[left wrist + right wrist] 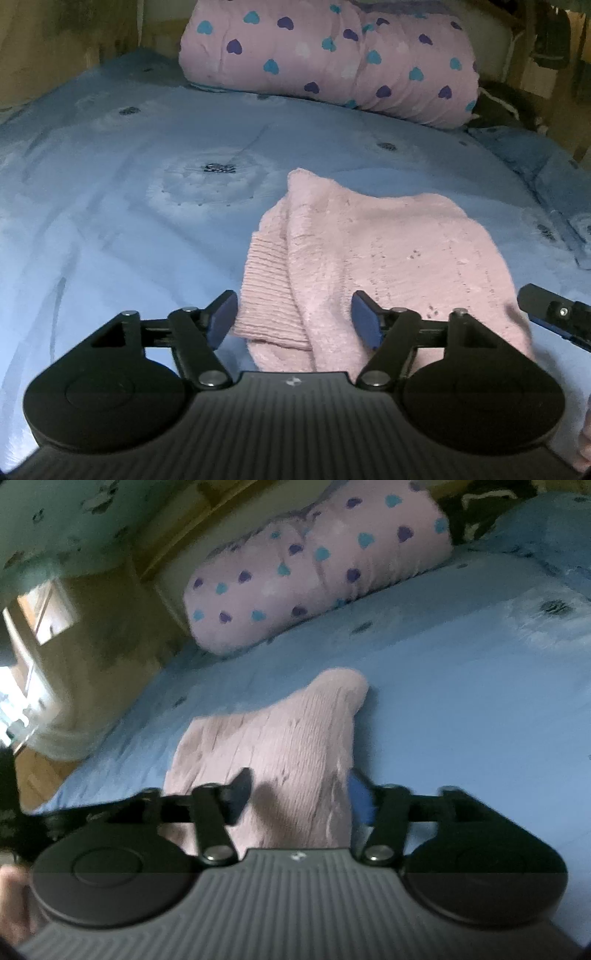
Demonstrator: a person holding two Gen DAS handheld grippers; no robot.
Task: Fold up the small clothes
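Note:
A small pink knitted sweater (388,254) lies partly folded on the blue bedsheet (129,221), its ribbed edge toward me. My left gripper (293,319) is open, its jaws on either side of the sweater's near ribbed edge, just above it. The right gripper's finger (546,308) shows at the right edge of the left wrist view. In the right wrist view the sweater (280,746) lies ahead, and my right gripper (301,794) is open with the sweater's near edge between its jaws. That view is blurred.
A pink rolled blanket with blue and purple hearts (332,59) lies at the head of the bed; it also shows in the right wrist view (314,576). A dark object (506,107) sits beside it. Wooden floor (37,775) shows off the bed's left side.

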